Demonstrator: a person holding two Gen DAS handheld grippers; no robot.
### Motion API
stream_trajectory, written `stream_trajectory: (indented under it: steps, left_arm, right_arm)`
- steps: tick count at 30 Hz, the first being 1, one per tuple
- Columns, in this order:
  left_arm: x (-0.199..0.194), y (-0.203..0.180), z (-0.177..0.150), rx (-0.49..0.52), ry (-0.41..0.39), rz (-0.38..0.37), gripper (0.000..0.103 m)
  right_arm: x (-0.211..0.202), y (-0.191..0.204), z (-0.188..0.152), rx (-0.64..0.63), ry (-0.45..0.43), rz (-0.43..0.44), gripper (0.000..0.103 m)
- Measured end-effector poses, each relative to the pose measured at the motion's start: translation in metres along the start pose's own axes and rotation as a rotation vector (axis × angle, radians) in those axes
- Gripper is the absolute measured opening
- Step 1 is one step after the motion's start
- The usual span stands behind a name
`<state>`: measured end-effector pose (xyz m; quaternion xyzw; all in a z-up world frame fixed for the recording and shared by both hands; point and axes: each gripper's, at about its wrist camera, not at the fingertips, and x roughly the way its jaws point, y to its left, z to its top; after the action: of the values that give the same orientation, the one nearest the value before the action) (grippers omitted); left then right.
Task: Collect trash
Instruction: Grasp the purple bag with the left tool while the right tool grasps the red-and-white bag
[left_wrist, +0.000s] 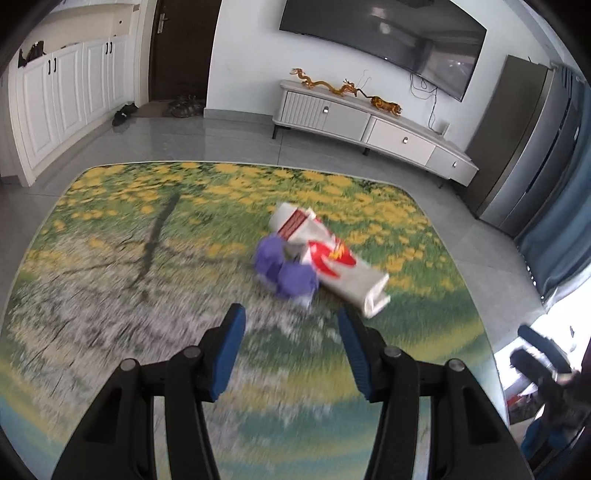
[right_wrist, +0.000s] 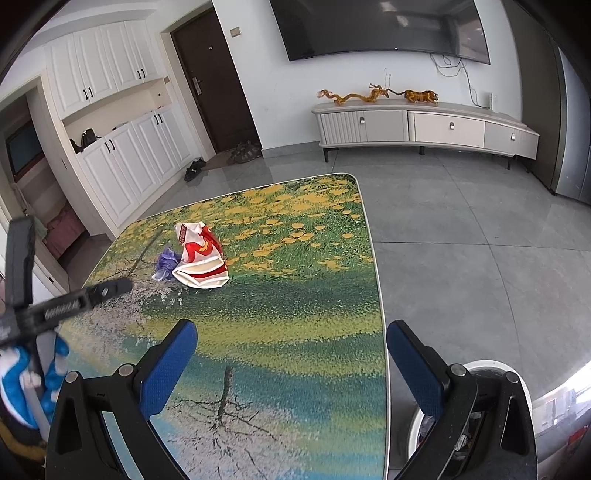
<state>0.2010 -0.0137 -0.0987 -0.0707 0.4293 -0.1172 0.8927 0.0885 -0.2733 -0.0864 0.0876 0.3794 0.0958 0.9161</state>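
A crumpled white and red wrapper (left_wrist: 328, 258) lies on the table with a crumpled purple wrapper (left_wrist: 284, 269) touching its left side. My left gripper (left_wrist: 291, 317) is open and empty, just short of the purple wrapper, and this view is motion-blurred. In the right wrist view the white and red wrapper (right_wrist: 199, 258) and the purple wrapper (right_wrist: 168, 262) lie far ahead to the left. My right gripper (right_wrist: 291, 339) is open and empty over the table's near right part. The left gripper's frame (right_wrist: 55, 306) shows at the left edge.
The table (right_wrist: 295, 295) has a painted meadow top; its right edge runs under my right fingers. A white bin (right_wrist: 480, 406) stands on the floor below the right finger. A TV cabinet (right_wrist: 424, 125) and white cupboards (right_wrist: 122, 155) stand beyond on the grey tile floor.
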Motion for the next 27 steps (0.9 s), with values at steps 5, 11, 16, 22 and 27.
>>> stream_trajectory:
  steps: [5,11,16,22,27]
  left_arm:
    - [0.029,0.007,0.016,-0.06,0.035,-0.023,0.05]
    - [0.051,0.015,0.02,-0.08,0.066,-0.019,0.05]
    - [0.055,0.03,0.017,-0.096,0.069,-0.018,0.045]
    - [0.054,0.044,0.018,-0.103,0.062,-0.02,0.037]
    - [0.051,0.057,0.017,-0.104,0.047,-0.033,0.035]
  right_arm:
    - [0.008,-0.002,0.004,-0.01,0.008,0.007,0.103]
    - [0.021,0.006,0.017,-0.044,0.016,0.023,0.103]
    - [0.045,0.025,0.033,-0.081,0.035,0.091,0.092]
    - [0.086,0.06,0.052,-0.135,0.079,0.173,0.082]
    - [0.118,0.089,0.062,-0.207,0.131,0.214,0.082]
